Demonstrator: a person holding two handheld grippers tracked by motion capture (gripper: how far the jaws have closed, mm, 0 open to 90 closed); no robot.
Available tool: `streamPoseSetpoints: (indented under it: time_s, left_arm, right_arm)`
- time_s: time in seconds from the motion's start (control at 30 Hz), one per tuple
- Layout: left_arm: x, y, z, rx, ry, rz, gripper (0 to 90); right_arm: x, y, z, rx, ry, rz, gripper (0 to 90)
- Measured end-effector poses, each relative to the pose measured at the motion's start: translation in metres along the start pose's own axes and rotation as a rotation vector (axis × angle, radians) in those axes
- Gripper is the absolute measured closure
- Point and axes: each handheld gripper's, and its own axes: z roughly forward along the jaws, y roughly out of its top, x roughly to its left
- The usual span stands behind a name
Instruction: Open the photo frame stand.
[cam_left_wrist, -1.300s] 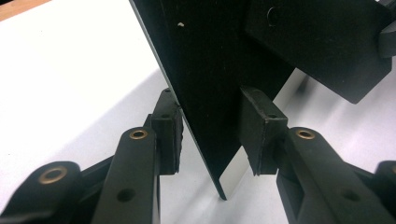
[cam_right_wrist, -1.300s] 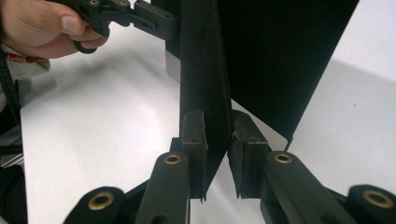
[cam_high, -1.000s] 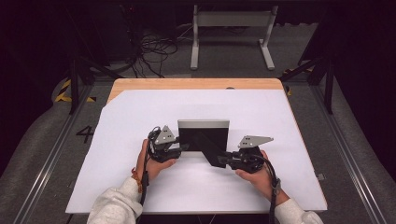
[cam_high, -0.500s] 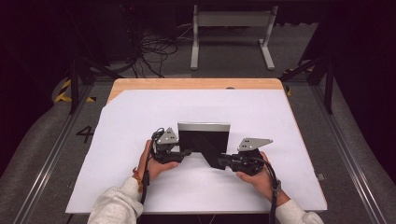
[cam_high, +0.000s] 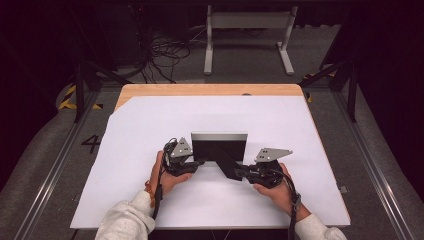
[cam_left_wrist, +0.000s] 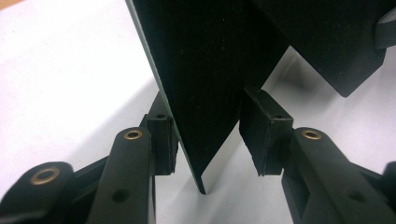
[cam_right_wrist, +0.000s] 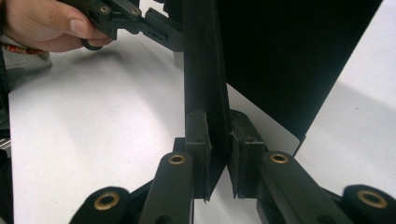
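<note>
Numeral "4" (cam_high: 92, 143) on floor, frame (cam_high: 219, 148) unlabelled

Seen from above: a black picture frame (cam_high: 218, 148) upright on a white table (cam_high: 150, 125), back and prop leg toward the hands. Left gripper (cam_high: 196, 162) at the frame's lower left corner; right gripper (cam_high: 240, 172) at the tip of the prop leg.

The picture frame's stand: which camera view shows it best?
The right gripper view: the stand rises edge-on between the right claw pads. The high view shows it as a small dark wedge; the left gripper view, one black corner.
</note>
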Motion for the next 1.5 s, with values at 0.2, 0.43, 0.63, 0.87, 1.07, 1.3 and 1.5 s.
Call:
streamPoseSetpoints:
  time_s: [0.2,0.43,0.63,0.87,1.07,1.3,1.5]
  left_arm:
    - [0.0,0.0,0.001,-0.005,0.013,0.012,57.8]
    - [-0.003,-0.002,0.002,-0.023,0.044,0.047,56.9]
    - [-0.004,-0.004,0.0,-0.038,0.04,0.049,57.9]
    - [-0.005,-0.005,-0.007,-0.069,0.014,0.041,60.7]
    - [-0.008,-0.003,-0.014,-0.113,-0.019,0.051,59.8]
    - [-0.007,-0.003,-0.013,-0.114,-0.043,0.041,57.9]
    - [-0.005,-0.008,-0.005,-0.079,-0.051,0.037,56.5]
  right_arm:
    - [-0.001,-0.001,0.0,-0.009,0.002,0.01,80.1]
    - [-0.001,-0.002,0.0,-0.009,0.007,0.011,80.6]
    - [-0.001,-0.005,-0.002,-0.008,0.027,0.026,80.2]
    - [0.0,-0.009,-0.005,0.008,0.026,0.022,81.1]
    - [0.0,-0.009,-0.008,-0.002,0.038,0.03,81.2]
    - [0.004,-0.008,-0.007,-0.002,0.03,0.013,81.2]
    - [0.004,-0.009,-0.006,-0.005,0.031,0.016,81.0]
